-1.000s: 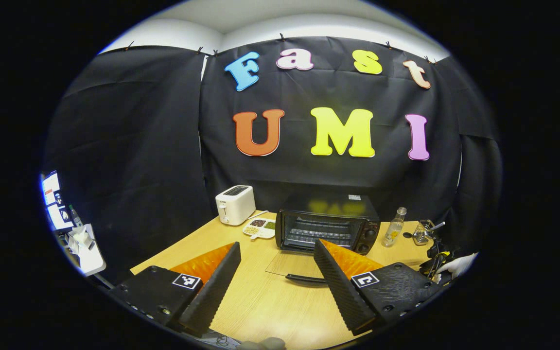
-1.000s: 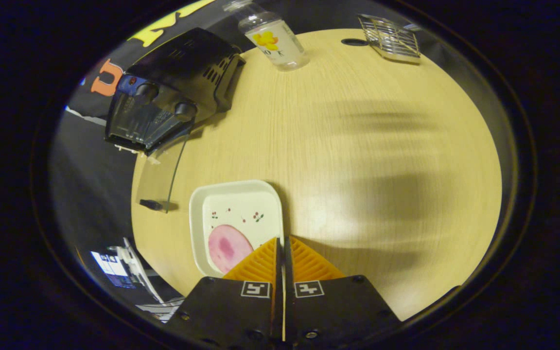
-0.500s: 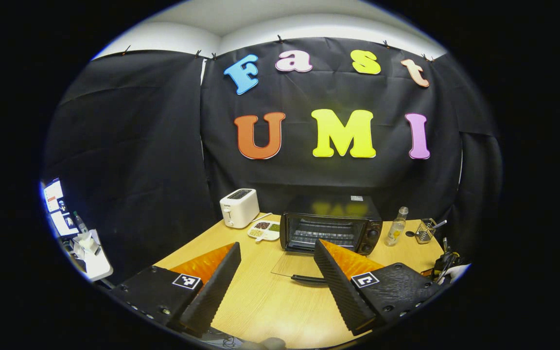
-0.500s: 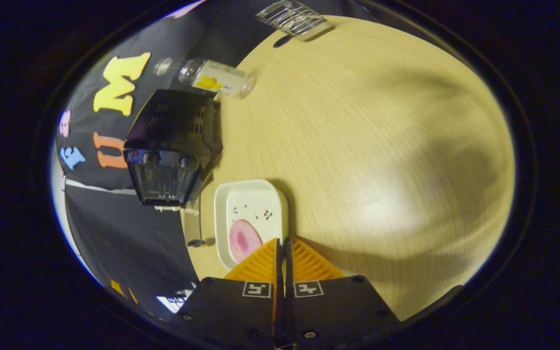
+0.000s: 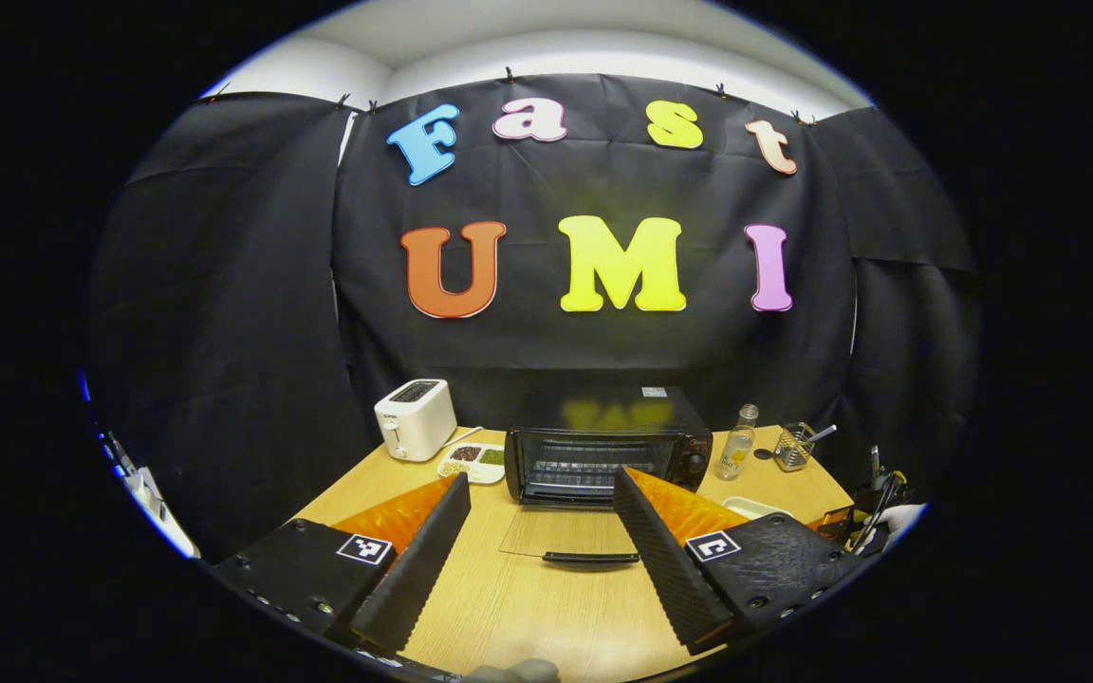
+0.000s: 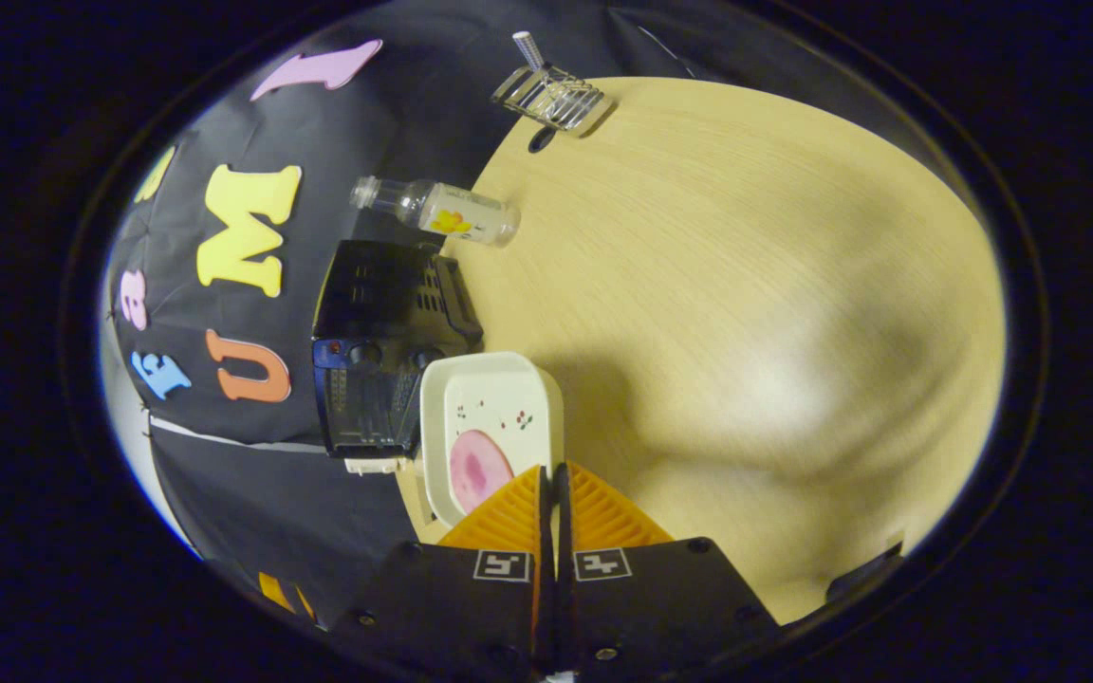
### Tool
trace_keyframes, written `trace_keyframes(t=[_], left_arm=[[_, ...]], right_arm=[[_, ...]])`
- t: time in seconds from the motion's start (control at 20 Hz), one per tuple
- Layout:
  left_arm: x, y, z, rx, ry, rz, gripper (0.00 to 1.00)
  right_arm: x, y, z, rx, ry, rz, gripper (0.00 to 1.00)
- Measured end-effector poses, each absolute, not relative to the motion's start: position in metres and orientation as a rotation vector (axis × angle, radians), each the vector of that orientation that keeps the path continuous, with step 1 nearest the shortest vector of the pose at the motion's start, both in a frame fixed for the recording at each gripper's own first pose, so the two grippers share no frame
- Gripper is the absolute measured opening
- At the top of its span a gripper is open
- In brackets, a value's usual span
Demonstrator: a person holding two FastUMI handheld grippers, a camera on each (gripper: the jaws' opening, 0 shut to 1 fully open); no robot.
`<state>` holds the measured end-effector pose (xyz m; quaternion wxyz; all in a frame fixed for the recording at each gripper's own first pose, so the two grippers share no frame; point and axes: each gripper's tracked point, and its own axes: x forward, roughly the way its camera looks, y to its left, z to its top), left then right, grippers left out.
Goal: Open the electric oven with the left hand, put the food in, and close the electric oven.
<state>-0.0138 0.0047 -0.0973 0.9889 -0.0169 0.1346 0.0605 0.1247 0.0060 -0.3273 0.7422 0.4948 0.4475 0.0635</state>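
The bench (image 5: 527, 607) is a light wood top. At its far side sits the black oven (image 5: 603, 446), with its glass door (image 5: 565, 531) dropped flat open toward the near side, handle (image 5: 591, 558) at the near edge. You can see the rack inside.

Left of the oven is a white toaster (image 5: 414, 432) and a small divided dish (image 5: 472, 461) just beside it. On the oven's right stands a clear bottle (image 5: 738, 443), then a wire holder (image 5: 793, 446) a bit farther right.

The left gripper (image 5: 539, 541) hangs over the near part of the bench, released, fingers spread wide with nothing between them (the door handle shows in the gap, but well beyond the tips).

The right gripper (image 6: 551, 493) is clenched on the near rim of a white plate (image 6: 494, 417), which carries the pink slice of food (image 6: 477, 470). In the right gripper view the plate overlaps the oven's front, though I can't tell how close it really is. In the left gripper view a bit of the plate shows near the bench's right edge, right of the door.
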Motion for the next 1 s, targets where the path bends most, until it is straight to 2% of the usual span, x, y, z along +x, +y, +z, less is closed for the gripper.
trace_keyframes(t=[0.3,0.5,1.0], left_arm=[[-0.013,0.055,-0.106,-0.012,0.274,0.044,0.97],[-0.02,0.093,-0.111,-0.014,0.275,0.023,0.97],[-0.045,0.162,-0.116,-0.043,0.291,0.122,0.97]], right_arm=[[0.12,0.082,-0.289,1.174,0.865,0.09,0.04],[0.122,0.144,-0.291,1.197,0.84,0.029,0.04],[0.15,0.284,-0.315,1.219,0.94,0.054,0.04]])
